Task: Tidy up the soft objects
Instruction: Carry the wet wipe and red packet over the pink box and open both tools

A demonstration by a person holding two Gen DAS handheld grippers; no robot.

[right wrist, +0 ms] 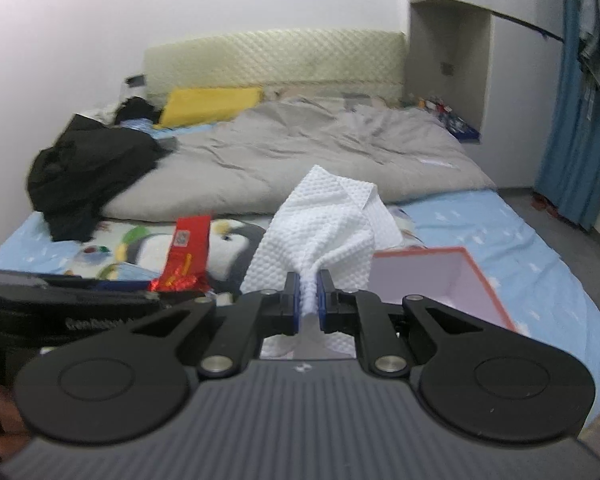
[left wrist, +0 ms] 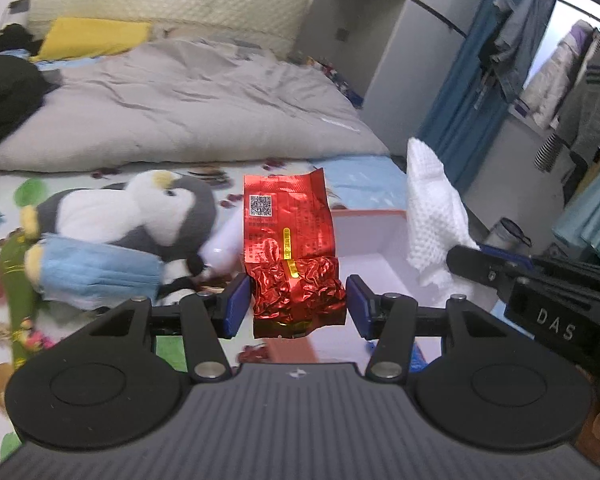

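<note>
The left gripper [left wrist: 298, 306] pinches a red foil tea packet [left wrist: 290, 248] at its crumpled lower end; the packet's long axis stands upright at frame centre. The right gripper [right wrist: 309, 294] is pressed together on a white waffle cloth [right wrist: 320, 232], which fans upward.

You face a wide bed [right wrist: 480, 216] with a pale quilted headboard [right wrist: 276, 58] against a plain white wall [right wrist: 180, 0]. A rumpled grey duvet [left wrist: 204, 112] covers its far half. To your right hang long blue curtains [right wrist: 580, 120], beside a white built-in niche [right wrist: 448, 40] and grey floor [right wrist: 548, 208].
</note>
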